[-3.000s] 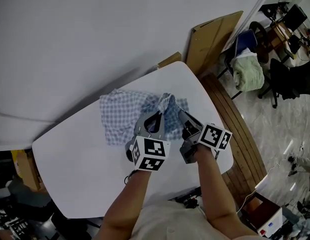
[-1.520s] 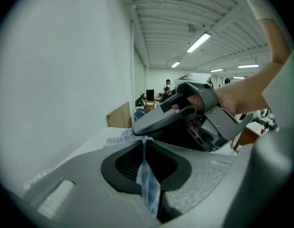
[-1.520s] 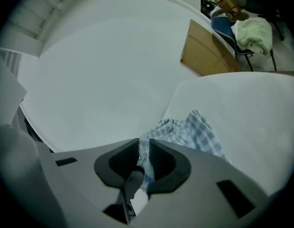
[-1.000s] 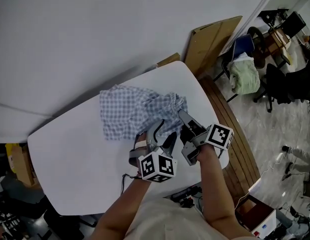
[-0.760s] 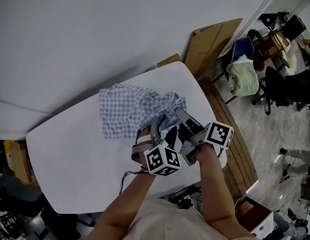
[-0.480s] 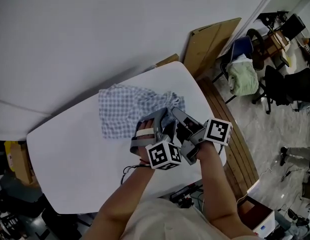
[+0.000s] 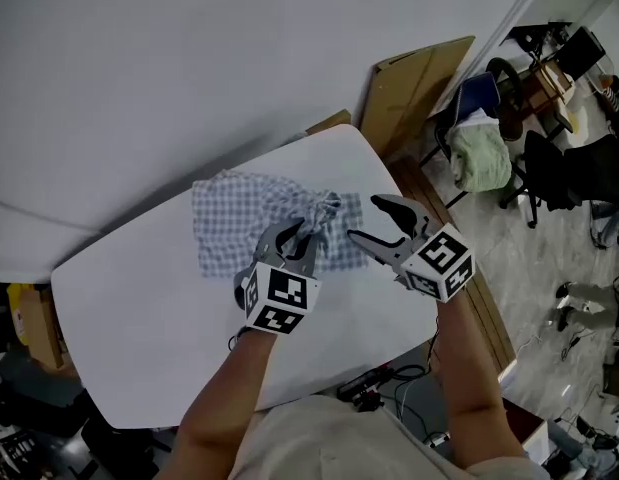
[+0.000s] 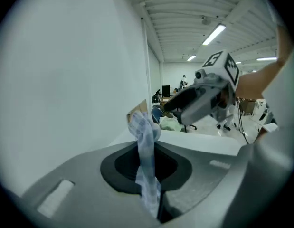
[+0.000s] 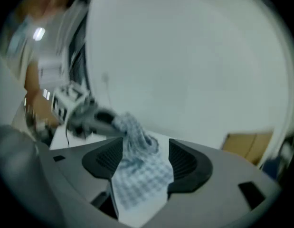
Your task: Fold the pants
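1. Table (image 7: pixel 139 318): a white top with rounded corners, running from the lower left of the head view to its centre right, against a pale wall.
2. Pants (image 7: pixel 229 218): blue-and-white checked cloth lying rumpled on the far part of the table, just above the middle of the head view. One fold is drawn up off the surface into a narrow peak at the right end of the cloth.
3. Left gripper (image 7: pixel 301 232): lower centre of the head view, marker cube towards the person. Its jaws have just been closing and now pinch the raised fold. In the left gripper view a thin strip of checked cloth runs up from between the pads and ends in a bunched tip.
4. Right gripper (image 7: pixel 363 218): to the right of the left one and near it, over the right edge of the pants. Its jaws have just been opening and stand wide apart. In the right gripper view, checked cloth shows in the gap, but neither pad presses on it.
5. Cardboard sheet (image 7: pixel 414 78): leaning upright beyond the table's far right corner, in the upper right of the head view.
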A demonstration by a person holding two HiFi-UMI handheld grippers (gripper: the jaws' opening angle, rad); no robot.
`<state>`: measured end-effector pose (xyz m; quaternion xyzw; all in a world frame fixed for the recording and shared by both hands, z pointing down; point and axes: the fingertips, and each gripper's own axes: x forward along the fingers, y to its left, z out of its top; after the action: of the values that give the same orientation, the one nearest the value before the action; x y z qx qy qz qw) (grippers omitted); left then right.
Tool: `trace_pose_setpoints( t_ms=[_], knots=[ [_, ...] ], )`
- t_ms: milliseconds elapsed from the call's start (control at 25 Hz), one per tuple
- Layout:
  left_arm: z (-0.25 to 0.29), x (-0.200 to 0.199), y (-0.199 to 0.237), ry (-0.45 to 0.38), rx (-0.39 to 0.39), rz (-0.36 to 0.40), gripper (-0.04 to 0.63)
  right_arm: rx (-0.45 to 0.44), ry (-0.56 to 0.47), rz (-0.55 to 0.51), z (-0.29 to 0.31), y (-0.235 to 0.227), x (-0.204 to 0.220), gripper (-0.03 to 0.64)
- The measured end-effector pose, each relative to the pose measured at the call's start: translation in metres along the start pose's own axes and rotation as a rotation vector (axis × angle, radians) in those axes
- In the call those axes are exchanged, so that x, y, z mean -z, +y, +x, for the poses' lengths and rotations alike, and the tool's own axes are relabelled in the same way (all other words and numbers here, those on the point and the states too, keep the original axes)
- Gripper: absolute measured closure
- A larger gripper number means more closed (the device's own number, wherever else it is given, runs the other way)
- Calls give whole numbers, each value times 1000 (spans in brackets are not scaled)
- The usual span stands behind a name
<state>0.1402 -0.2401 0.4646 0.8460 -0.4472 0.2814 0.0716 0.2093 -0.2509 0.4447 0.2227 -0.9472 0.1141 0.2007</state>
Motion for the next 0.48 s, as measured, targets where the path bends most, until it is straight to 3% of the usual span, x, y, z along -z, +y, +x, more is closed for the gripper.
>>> trace_pose_setpoints(
  t_ms=[80,120,280,480],
  knots=[
    [-5,-2,1,-6,15,23,555,-22,195,-424,13,4,17,293],
    [-7,-2,0,-8,22,36,555,-58,242,-542,20,6,21,276],
    [-11,-1,-7,-12,55,72,555,-186,289,-724,45,9,22,261],
    [-12,-1,-6,-36,69,17,555,-296,391,-864,68,16,36,264]
  ],
)
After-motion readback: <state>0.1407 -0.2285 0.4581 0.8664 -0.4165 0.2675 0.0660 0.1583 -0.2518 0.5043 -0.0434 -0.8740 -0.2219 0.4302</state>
